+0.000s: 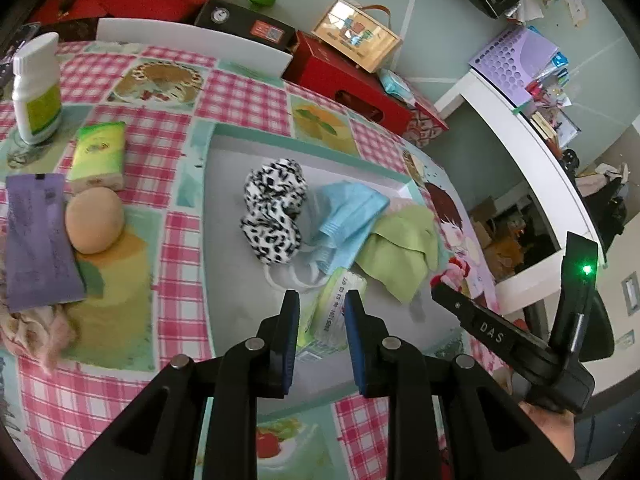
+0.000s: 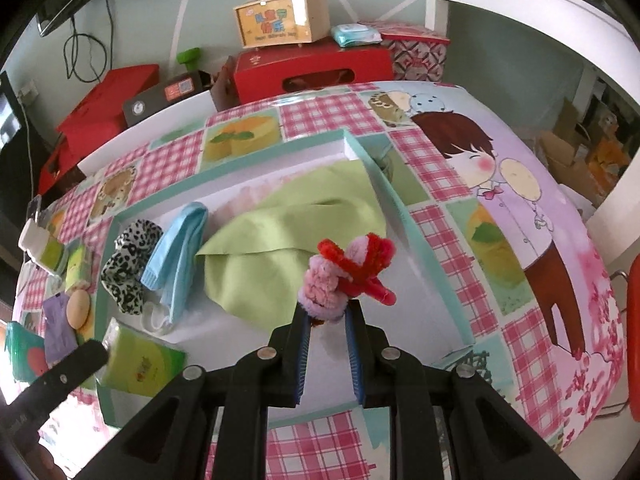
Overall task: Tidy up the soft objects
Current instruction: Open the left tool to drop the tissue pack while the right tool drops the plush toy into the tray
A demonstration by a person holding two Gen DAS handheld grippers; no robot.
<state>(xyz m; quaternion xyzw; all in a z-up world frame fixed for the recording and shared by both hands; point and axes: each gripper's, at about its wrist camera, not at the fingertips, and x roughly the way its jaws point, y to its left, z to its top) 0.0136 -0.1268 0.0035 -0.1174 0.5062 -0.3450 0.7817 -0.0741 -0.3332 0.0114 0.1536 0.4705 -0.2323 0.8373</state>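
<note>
A white tray with a teal rim (image 1: 304,136) (image 2: 240,172) lies on the checked tablecloth. In it are a leopard-print fuzzy piece (image 1: 272,216) (image 2: 128,268), a blue face mask (image 1: 344,220) (image 2: 176,256) and a green cloth (image 1: 400,248) (image 2: 288,236). My left gripper (image 1: 322,300) is shut on a green tissue pack (image 1: 334,312) (image 2: 140,360), held over the tray's near side. My right gripper (image 2: 328,312) is shut on a pink and red fuzzy pipe-cleaner toy (image 2: 344,280) (image 1: 452,272), above the tray just right of the green cloth.
Left of the tray lie a second green tissue pack (image 1: 98,156), a beige egg-shaped ball (image 1: 94,222), a purple packet (image 1: 36,240), a beige cloth (image 1: 32,328) and a white bottle (image 1: 36,92). Red boxes (image 1: 348,80) and a wooden case (image 1: 356,36) stand behind the table.
</note>
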